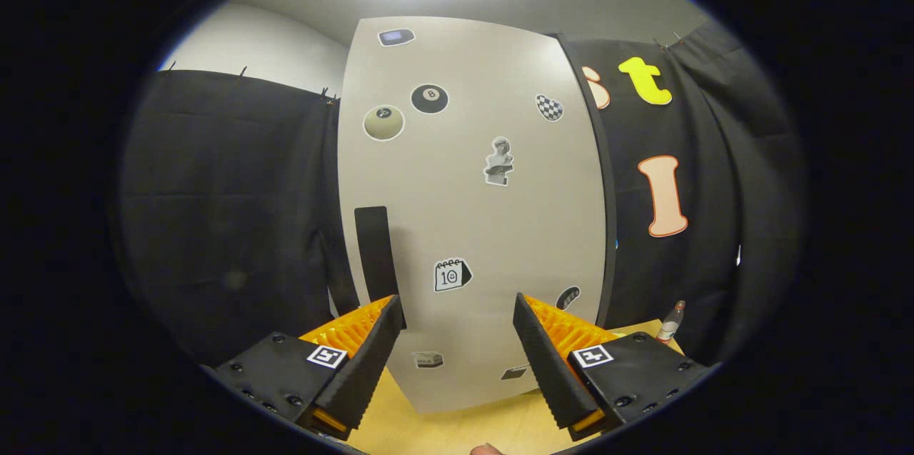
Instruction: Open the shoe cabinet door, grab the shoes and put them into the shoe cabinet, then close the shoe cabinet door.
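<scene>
While the shoe cabinet door (471, 212) stands shut and upright just ahead of the gripper (453, 341), whose jaws gape wide on nothing, its dark handle (375, 255) rises beyond the left finger; any pull belongs squarely on that handle.

The cabinet door (471, 226) is light grey with a black handle (375, 255) and black-and-white stickers (451, 274). One sticker (549, 107) has checks. The table (457, 426) is yellow-brown wood.
</scene>
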Tool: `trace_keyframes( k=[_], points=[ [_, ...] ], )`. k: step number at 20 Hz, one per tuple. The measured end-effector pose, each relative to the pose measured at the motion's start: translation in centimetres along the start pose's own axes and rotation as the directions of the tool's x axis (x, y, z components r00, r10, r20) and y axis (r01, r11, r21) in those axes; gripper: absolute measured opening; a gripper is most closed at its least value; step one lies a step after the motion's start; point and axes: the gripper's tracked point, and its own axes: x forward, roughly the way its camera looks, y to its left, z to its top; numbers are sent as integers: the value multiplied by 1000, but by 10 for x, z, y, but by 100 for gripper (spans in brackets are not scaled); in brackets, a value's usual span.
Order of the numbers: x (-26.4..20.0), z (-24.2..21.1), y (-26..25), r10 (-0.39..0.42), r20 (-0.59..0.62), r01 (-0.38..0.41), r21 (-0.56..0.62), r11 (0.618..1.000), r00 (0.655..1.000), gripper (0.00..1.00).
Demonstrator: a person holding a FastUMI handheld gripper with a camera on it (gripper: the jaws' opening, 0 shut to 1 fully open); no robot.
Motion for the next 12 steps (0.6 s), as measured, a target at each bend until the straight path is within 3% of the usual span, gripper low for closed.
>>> trace_keyframes(
  k=[12],
  points=[
    [-44,-13,-35,-66,-10,66,-23,998,998,98]
  ],
)
